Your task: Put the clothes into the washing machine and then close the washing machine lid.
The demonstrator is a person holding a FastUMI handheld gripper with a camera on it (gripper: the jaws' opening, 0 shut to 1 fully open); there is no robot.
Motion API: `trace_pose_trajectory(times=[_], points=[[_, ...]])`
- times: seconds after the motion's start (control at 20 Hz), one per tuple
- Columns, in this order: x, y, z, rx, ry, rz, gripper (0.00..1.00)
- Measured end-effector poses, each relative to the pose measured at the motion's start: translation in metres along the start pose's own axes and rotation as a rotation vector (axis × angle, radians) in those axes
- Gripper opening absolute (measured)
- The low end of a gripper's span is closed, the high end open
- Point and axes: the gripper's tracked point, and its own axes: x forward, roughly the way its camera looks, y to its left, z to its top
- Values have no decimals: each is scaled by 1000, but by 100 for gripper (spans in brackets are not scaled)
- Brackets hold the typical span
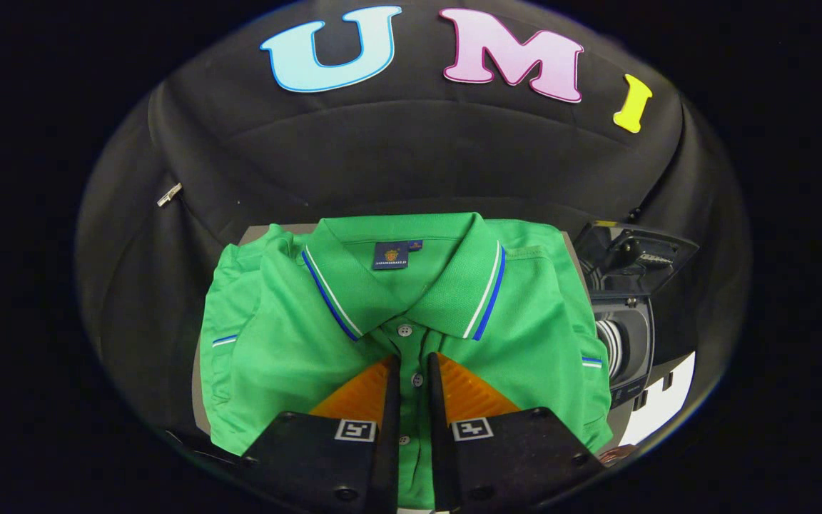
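A folded green polo shirt (290, 343) with a blue and white striped collar lies flat on a small table, collar away from me. My gripper (411, 360) is down on the shirt's front just below the collar. Its fingers (389, 385) stand close together with the button placket pinched in the narrow gap between them. To the right of the shirt stands a small dark washing machine (628, 335). Its lid (639, 253) is raised and its drum opening (614, 343) faces the shirt.
The grey table edge (200, 385) shows along the shirt's left side and behind the collar. The black cloth wall (397, 157) hangs close behind the table. A white patch of floor or board (661, 407) lies below the washing machine.
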Motion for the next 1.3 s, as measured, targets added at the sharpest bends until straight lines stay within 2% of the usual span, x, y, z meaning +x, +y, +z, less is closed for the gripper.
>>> trace_pose_trajectory(times=[0.05,0.15,0.25,0.6,0.85,0.95,1.05,1.2,1.3], points=[[2,-2,2,-21,-5,-4,24],[0,-2,4,-43,-16,14,6],[1,-3,5,-12,-57,21,5],[-28,11,13,-92,-227,-24,5],[-51,16,26,-64,-364,-66,5],[-64,22,37,-26,-464,-61,5],[-73,25,37,-16,-502,-82,5],[-76,21,37,-66,-550,-171,5],[-75,28,33,-92,-553,-194,5]])
